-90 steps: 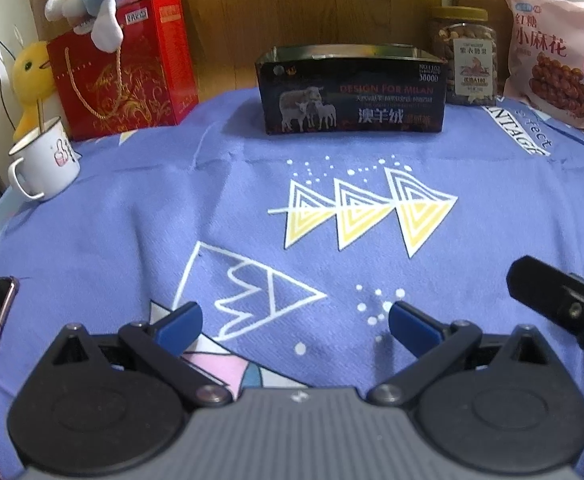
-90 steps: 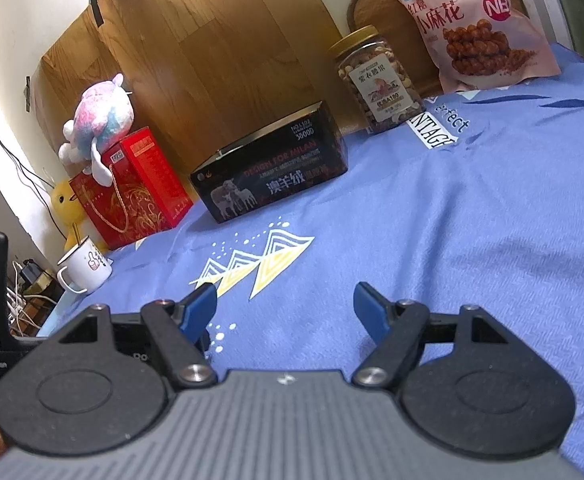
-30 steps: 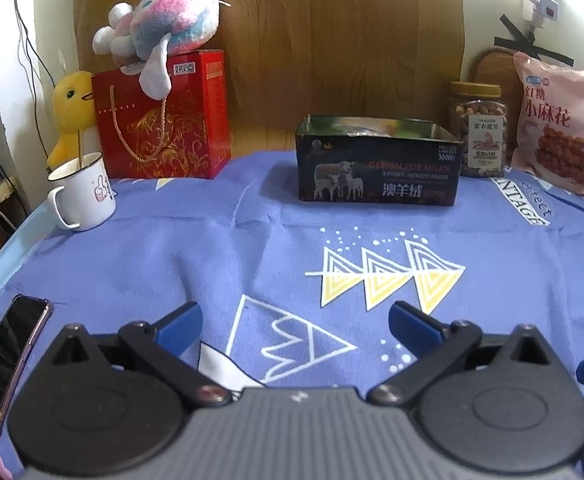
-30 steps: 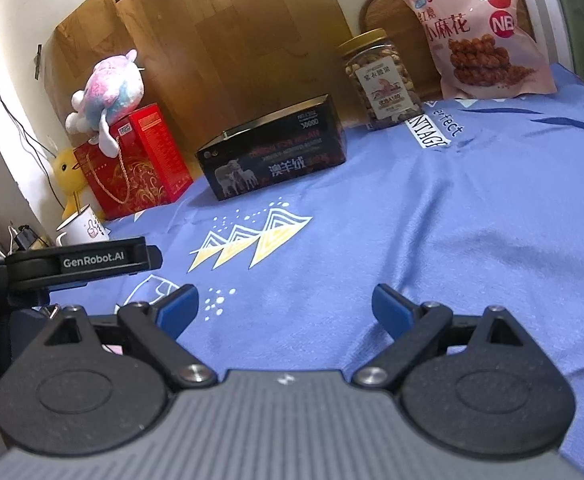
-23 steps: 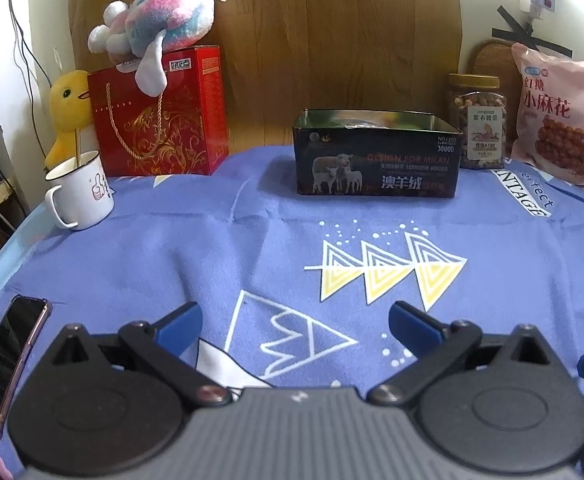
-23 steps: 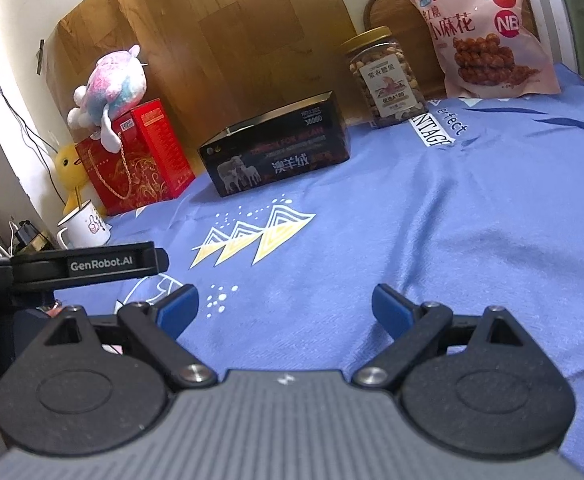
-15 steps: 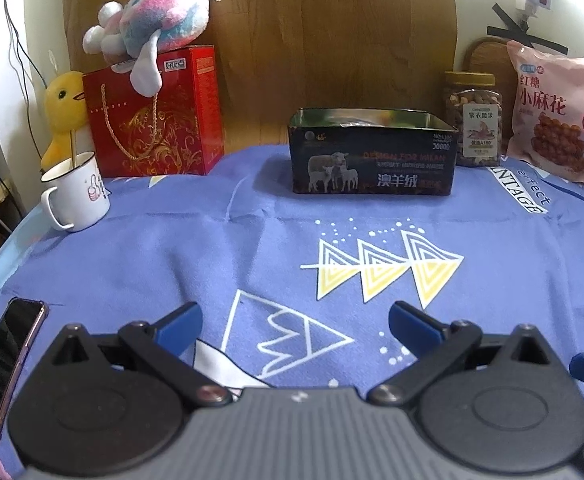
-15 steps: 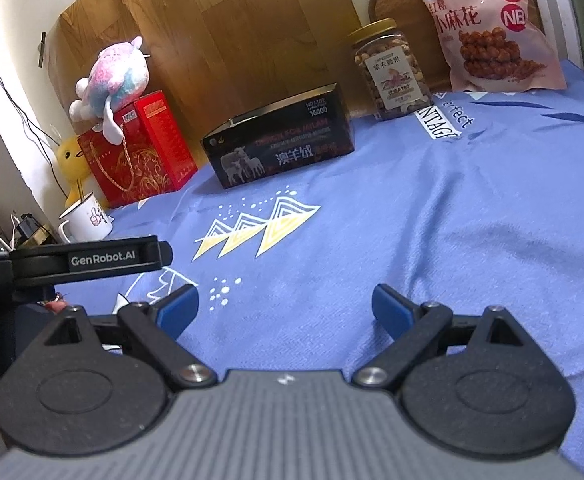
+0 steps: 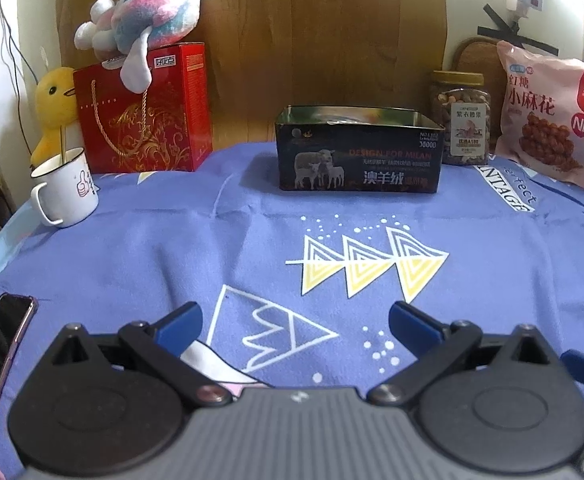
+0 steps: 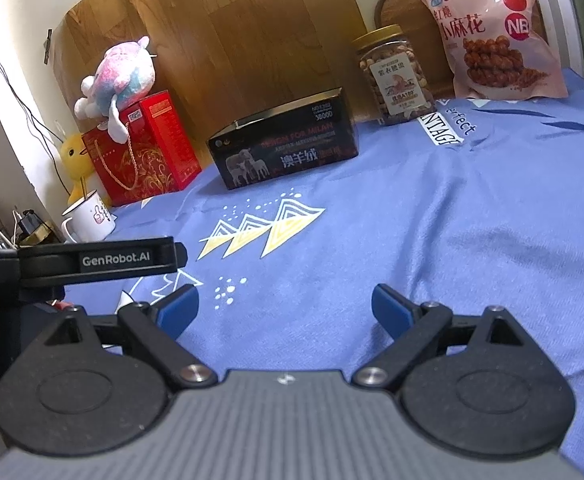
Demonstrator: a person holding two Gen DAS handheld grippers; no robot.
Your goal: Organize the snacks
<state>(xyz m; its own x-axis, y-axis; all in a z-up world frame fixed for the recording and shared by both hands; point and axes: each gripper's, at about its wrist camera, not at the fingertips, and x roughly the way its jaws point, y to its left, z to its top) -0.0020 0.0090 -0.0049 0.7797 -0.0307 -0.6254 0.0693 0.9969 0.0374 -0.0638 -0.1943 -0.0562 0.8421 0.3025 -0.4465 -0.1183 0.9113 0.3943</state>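
Note:
A dark open tin box (image 9: 357, 152) with sheep on its front stands at the back of the blue cloth; it also shows in the right wrist view (image 10: 286, 148). Right of it stand a clear jar of nuts (image 9: 463, 120) (image 10: 395, 76) and a pink snack bag (image 9: 547, 116) (image 10: 495, 32) leaning on the wall. My left gripper (image 9: 295, 320) is open and empty, low over the near cloth. My right gripper (image 10: 286, 306) is open and empty, beside the left one, whose black body (image 10: 92, 260) shows at its left.
A red gift box (image 9: 148, 112) with a plush toy (image 9: 148, 36) on top stands at the back left. A yellow duck toy (image 9: 54, 104) and a white mug (image 9: 66, 188) stand beside it. A phone (image 9: 0, 352) lies at the cloth's left edge.
Both grippers have stayed open. The left view has drifted slightly, with the box and snacks shifting a little left. The right view has shifted slightly toward the back objects.

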